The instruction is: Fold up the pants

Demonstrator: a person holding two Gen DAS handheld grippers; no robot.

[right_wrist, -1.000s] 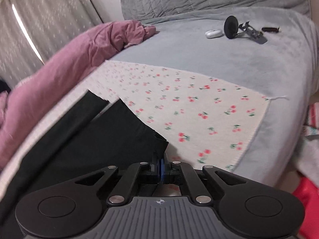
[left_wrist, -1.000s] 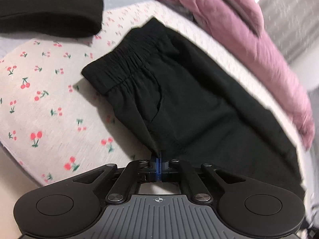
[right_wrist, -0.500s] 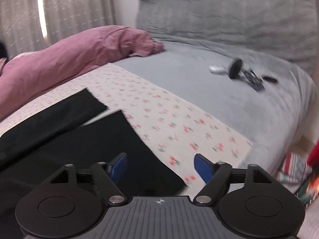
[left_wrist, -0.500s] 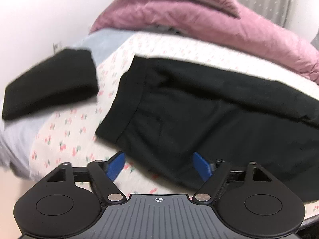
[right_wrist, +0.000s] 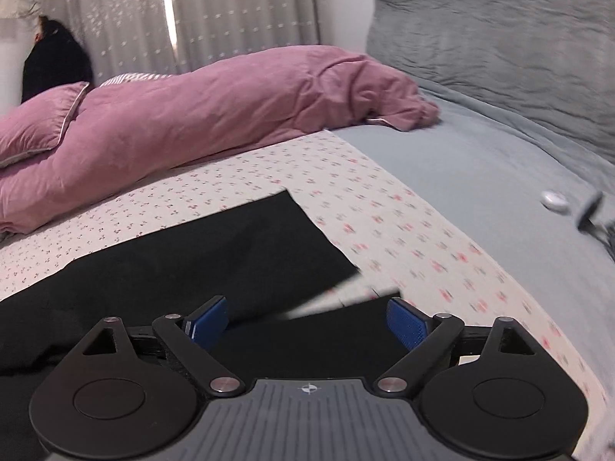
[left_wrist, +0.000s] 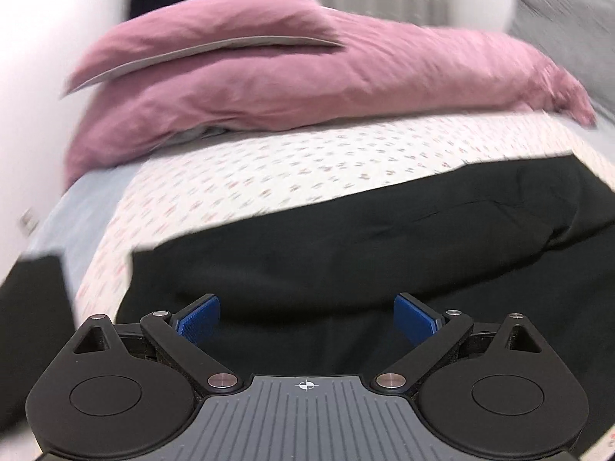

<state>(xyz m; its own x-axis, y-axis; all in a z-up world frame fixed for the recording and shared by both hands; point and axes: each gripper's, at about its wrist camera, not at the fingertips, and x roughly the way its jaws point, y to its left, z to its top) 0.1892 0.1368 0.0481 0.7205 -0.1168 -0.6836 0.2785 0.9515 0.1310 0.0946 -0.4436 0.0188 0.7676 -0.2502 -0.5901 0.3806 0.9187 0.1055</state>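
The black pants (left_wrist: 365,246) lie flat on a white cherry-print cloth (left_wrist: 269,173) on the bed. My left gripper (left_wrist: 307,320) is open and empty, just above the waist end of the pants. In the right wrist view the two leg ends (right_wrist: 215,253) lie side by side on the cloth (right_wrist: 384,223). My right gripper (right_wrist: 307,324) is open and empty, low over the nearer leg end.
A pink duvet (left_wrist: 288,73) is bunched along the far side, also in the right wrist view (right_wrist: 192,115). A folded black garment (left_wrist: 30,307) lies at the left. Grey bedding and pillow (right_wrist: 499,77), a small white case (right_wrist: 555,201) and a dark object (right_wrist: 594,219) lie at the right.
Both grippers were shut on the pants' near edge one second ago. Both have opened and let go, then tilted up and moved over the pants.
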